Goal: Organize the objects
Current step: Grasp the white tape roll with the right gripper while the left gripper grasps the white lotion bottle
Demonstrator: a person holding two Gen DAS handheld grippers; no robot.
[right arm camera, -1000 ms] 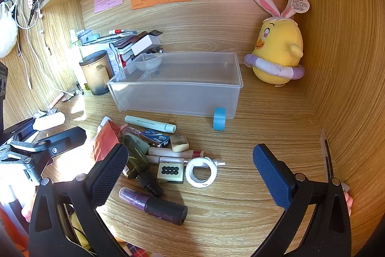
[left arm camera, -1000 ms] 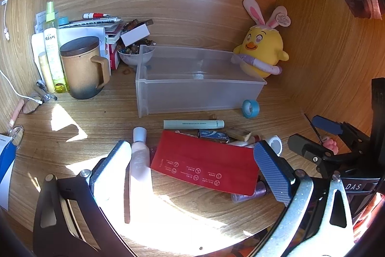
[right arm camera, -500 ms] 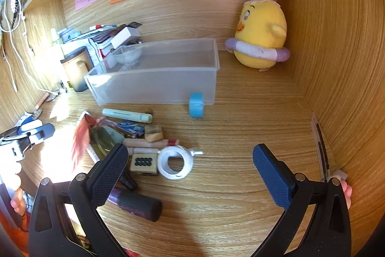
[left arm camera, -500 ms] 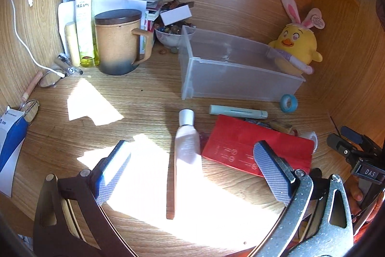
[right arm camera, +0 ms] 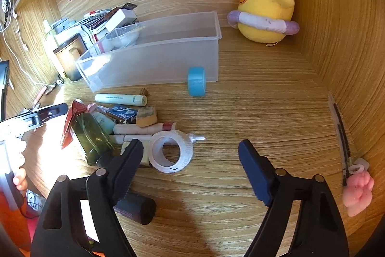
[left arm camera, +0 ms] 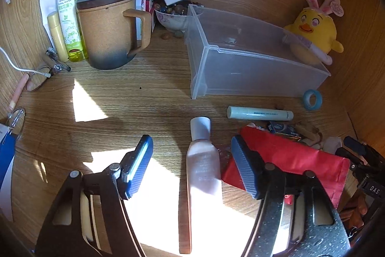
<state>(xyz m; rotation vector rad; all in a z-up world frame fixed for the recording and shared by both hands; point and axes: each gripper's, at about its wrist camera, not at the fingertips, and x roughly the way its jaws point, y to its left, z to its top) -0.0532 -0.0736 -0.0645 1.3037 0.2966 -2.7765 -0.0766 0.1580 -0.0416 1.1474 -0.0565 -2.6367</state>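
Note:
My left gripper [left arm camera: 192, 155] is closing, its jaws either side of a pale pink bottle [left arm camera: 203, 165] with a white cap lying on the desk; the pads are apart from it. A red pouch [left arm camera: 288, 158] lies right of the bottle. My right gripper [right arm camera: 190, 155] is also closing, its jaws around a white tape roll [right arm camera: 170, 152] without touching it. The clear plastic bin [right arm camera: 156, 57] stands empty behind the clutter, also seen as the bin [left arm camera: 250, 59] in the left view. A blue tape roll [right arm camera: 196, 81] stands upright in front of it.
A heap of small things lies left of the white roll: green bottle [right arm camera: 92, 136], mint tube [right arm camera: 120, 99], eraser [right arm camera: 146, 116], dark purple bottle [right arm camera: 138, 208]. A lidded mug [left arm camera: 108, 28], spray bottle [left arm camera: 68, 11], bowl [left arm camera: 172, 18] and yellow plush chick [right arm camera: 264, 6] line the back.
Both grippers have come down and nearer the desk, and both sets of jaws have narrowed. The left view has swung so the pink bottle now lies between its jaws.

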